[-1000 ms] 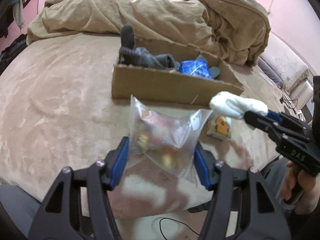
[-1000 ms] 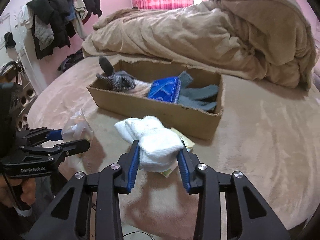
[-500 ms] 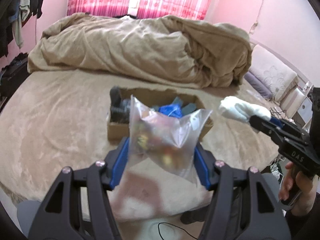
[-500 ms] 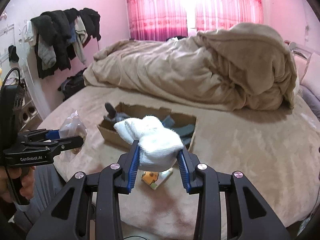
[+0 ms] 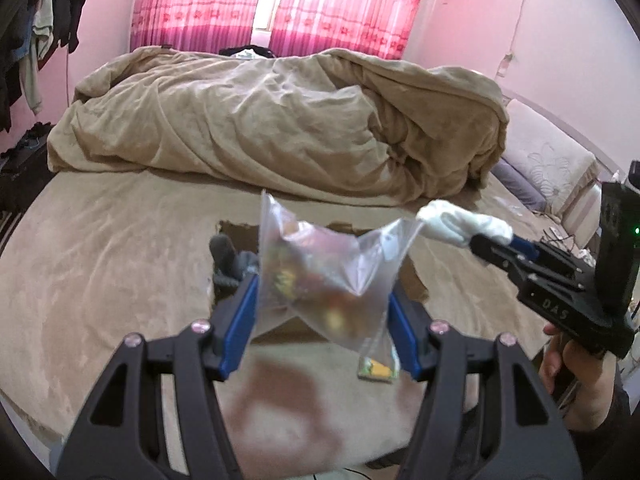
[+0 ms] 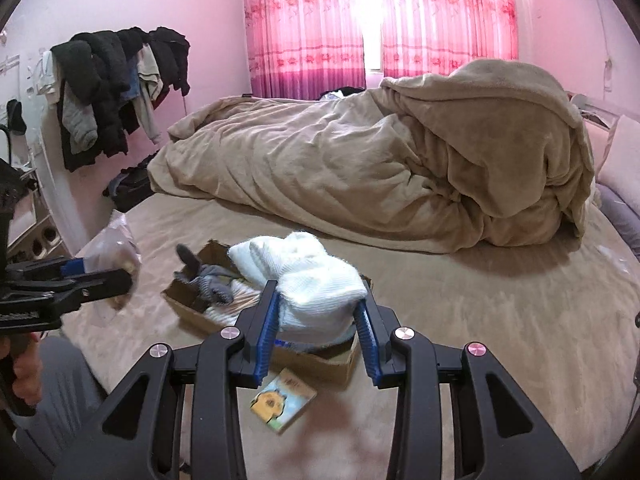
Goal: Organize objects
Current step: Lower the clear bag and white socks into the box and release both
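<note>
My left gripper is shut on a clear plastic bag with small colourful items inside, held up above the bed. My right gripper is shut on a rolled white sock; the sock also shows at the right of the left wrist view. Below both lies a cardboard box with grey socks in it, partly hidden by what I hold. A small card with an orange picture lies on the bed in front of the box.
A bunched tan duvet covers the far half of the bed. Clothes hang on a rack by the left wall. Pink curtains are at the back. The bed edge is close below me.
Both grippers have risen and pulled back from the box with their loads; the box now looks smaller and lower in both views, and more of the room shows.
</note>
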